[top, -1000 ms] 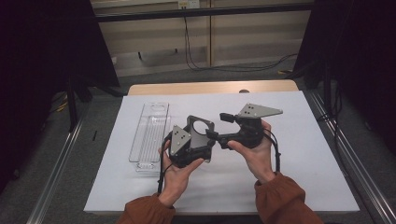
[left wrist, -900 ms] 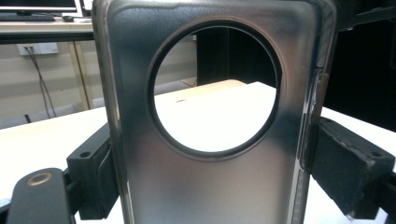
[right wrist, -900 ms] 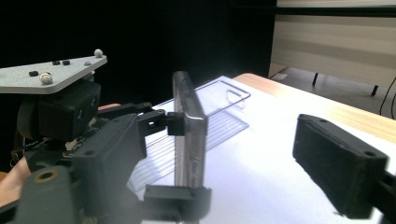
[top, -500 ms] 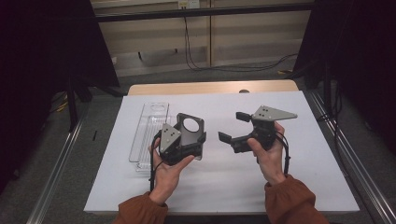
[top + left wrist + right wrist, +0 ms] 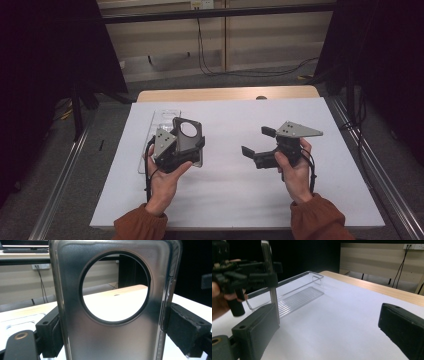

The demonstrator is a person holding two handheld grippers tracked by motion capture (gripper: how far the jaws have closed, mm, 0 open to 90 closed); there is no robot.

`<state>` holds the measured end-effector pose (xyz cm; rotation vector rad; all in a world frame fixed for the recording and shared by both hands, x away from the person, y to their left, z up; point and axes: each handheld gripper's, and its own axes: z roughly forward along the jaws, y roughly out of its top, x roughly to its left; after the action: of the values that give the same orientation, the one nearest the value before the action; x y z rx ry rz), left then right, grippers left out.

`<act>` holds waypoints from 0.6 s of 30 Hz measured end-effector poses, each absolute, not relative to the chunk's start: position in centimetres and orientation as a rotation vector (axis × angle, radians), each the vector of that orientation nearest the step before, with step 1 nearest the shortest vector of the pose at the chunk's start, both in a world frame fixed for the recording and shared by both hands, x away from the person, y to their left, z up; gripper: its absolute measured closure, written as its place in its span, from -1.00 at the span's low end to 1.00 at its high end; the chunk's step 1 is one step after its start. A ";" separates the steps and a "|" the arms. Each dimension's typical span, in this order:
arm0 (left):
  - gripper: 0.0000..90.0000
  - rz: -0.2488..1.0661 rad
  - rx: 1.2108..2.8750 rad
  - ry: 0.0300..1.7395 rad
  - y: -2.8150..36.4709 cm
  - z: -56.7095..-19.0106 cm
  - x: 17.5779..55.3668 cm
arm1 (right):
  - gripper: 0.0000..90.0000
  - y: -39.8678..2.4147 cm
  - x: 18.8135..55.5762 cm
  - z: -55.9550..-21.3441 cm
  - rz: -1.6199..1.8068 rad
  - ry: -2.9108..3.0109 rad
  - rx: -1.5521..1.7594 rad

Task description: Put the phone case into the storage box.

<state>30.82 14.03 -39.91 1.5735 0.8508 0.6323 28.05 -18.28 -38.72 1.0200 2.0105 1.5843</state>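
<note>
One phone case (image 5: 112, 305), one clear tray (image 5: 294, 293), two grippers.

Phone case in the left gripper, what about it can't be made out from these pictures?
- Lower end of the phone case: cut off by the bottom edge of the left gripper view.
- Its lower part in the high view: hidden behind the left gripper.
- Its faces in the right gripper view: it shows edge-on, as a thin strip.
- Any marking on it: too small in the high view, glare in the left gripper view.
</note>
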 end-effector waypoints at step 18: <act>-0.71 0.664 1.521 0.888 16.7 -37.8 31.8 | -0.95 -22.3 26.0 -41.4 1.551 1.878 1.069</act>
<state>31.78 16.73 -37.83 1.5211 0.8882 0.6637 26.00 -22.26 -41.39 1.0691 1.8777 1.5505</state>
